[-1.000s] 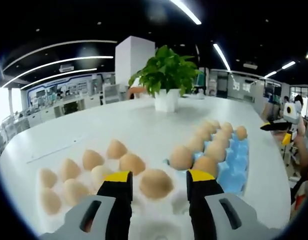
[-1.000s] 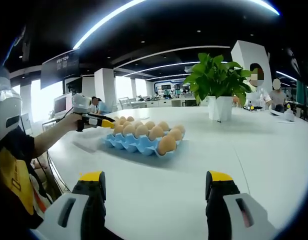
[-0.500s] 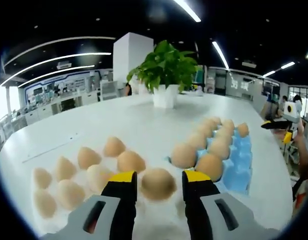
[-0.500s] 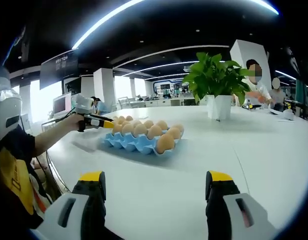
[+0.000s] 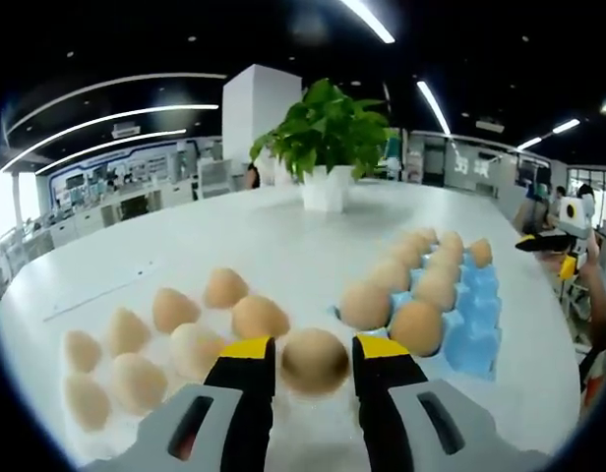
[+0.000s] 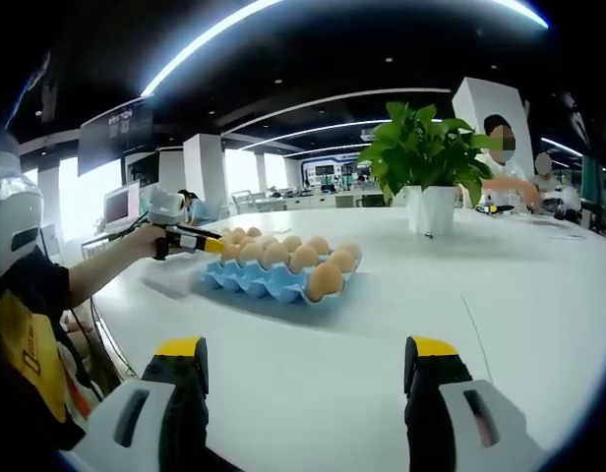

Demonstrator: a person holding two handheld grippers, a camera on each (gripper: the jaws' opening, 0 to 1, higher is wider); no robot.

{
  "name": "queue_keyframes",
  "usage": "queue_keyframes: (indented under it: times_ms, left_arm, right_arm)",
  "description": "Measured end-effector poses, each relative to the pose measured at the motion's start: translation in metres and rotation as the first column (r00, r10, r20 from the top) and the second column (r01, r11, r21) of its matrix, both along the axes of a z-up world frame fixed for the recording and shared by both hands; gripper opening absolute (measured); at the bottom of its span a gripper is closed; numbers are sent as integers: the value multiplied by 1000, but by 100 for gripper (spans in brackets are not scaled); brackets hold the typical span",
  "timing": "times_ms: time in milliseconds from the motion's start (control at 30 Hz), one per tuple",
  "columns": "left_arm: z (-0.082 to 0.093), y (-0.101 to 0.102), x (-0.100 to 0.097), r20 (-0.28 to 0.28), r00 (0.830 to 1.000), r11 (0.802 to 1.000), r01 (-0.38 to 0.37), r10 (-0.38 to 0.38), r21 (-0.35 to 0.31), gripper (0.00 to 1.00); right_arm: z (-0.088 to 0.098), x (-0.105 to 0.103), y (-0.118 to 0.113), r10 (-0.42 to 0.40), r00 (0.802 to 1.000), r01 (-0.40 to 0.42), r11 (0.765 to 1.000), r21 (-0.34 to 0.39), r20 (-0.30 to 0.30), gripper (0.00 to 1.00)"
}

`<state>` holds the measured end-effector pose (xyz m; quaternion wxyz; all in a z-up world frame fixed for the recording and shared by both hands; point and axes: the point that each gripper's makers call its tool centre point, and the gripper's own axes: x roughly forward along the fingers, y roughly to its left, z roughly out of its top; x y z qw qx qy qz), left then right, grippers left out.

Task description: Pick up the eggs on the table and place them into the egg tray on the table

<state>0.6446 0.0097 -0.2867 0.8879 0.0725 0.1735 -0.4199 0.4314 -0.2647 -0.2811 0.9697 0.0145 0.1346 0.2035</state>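
Grasp step: left hand-held gripper (image 5: 314,354) had its jaws touching both sides of 1 egg (image 5: 314,360) on the worktop (image 5: 273,246). Right hand-held gripper (image 6: 309,359) idle, jaws apart. Next: lift and carry to the blue egg tray (image 5: 472,324), gently

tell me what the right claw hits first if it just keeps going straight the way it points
Probably nothing soon: ahead of the open right claw lies bare white table. The blue egg tray sits left of that line and the potted plant right of it, though depth is hard to judge.
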Motion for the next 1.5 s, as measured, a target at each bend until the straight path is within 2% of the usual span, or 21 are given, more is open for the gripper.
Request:
queue_keyframes:
  times_ms: [200,667,800,1000,1200,1333,1500]
  left_arm:
    - [0,-1,-1,10,1000,1000,10,-10,0,27]
    - [0,-1,-2,41,999,1000,9,-8,-21,26]
    - [2,0,-4,52,999,999,3,0,-45,26]
    - [6,1,-3,30,999,996,-9,12,-92,26]
    - [9,2,-5,47,999,994,-9,15,-113,26]
    - [17,4,-2,39,999,984,-26,33,-174,26]
    - [22,1,-6,36,999,982,-20,28,-188,26]
  right_arm:
    - [0,0,0,1,1000,-1,1000,-1,0,86]
    - [1,-3,0,-3,1000,3,1000,-4,3,86]
    - [2,-4,0,-4,1000,4,1000,-3,6,86]
    - [3,-5,2,-3,1000,3,1000,-5,7,86]
    - [4,-8,2,-9,1000,9,1000,-7,11,86]
    - [4,-11,2,-12,1000,12,1000,-10,8,86]
    - [6,-14,1,-16,1000,16,1000,-11,14,86]
